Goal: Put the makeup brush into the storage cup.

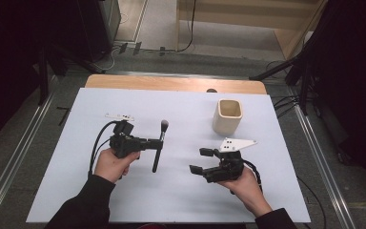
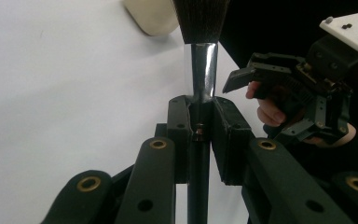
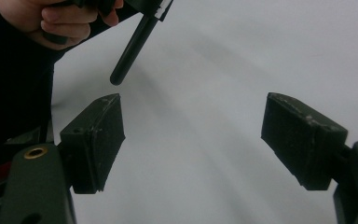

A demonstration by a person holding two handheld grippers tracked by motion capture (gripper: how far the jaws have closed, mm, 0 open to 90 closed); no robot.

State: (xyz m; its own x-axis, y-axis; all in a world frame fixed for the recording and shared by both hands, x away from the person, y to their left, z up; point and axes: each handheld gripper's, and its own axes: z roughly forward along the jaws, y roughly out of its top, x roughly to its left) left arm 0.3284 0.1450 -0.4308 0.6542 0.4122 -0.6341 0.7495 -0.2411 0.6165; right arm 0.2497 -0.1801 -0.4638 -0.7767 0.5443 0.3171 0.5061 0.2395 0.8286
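The left gripper (image 1: 158,142) clamped the makeup brush (image 1: 159,145) mid-handle (bristles toward twelve o'clock) above the surface (image 1: 181,200); at four o'clock, the right gripper (image 1: 201,161) gaped empty.

No text, label, brand, number or sign can be read — none on the brush (image 1: 158,145), the cup (image 1: 228,116), the white sheet (image 1: 171,191) or either gripper body — surfaces are seen plain or too blurred.
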